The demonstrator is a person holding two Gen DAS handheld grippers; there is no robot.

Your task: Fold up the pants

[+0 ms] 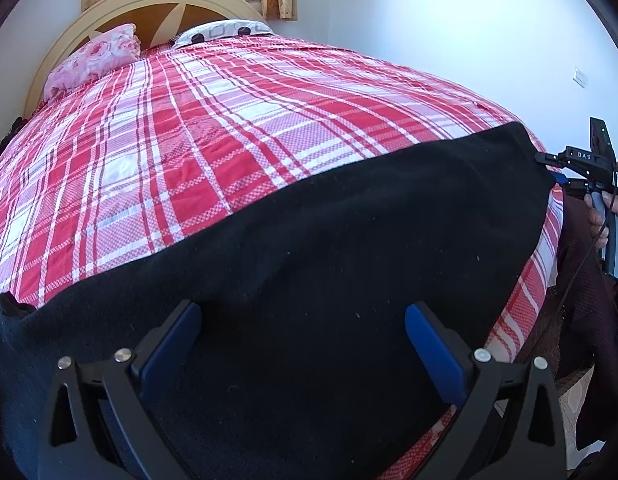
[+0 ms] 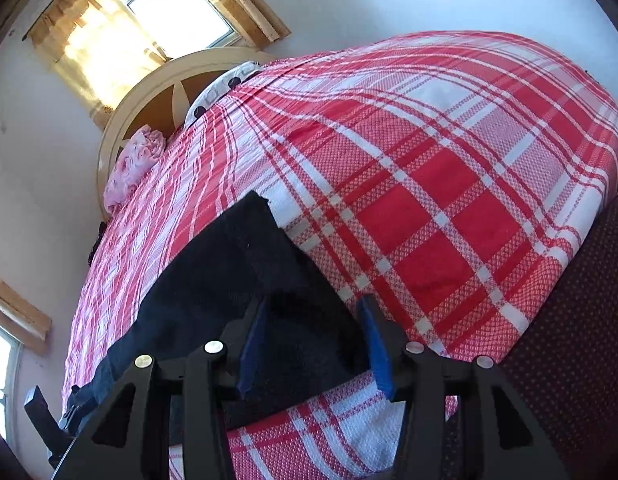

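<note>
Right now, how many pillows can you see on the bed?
2: a pink floral pillow at the headboard's left, and a white pillow with dark dots beside it, partly under the plaid cover. Others may be hidden.

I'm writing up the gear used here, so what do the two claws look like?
Both are black plastic frames with silver round bolts and blue pads on the fingers. The left claw and right claw match. Seen from the left camera, the right one has white lettering, a grey handle and a thin dark cable.
</note>
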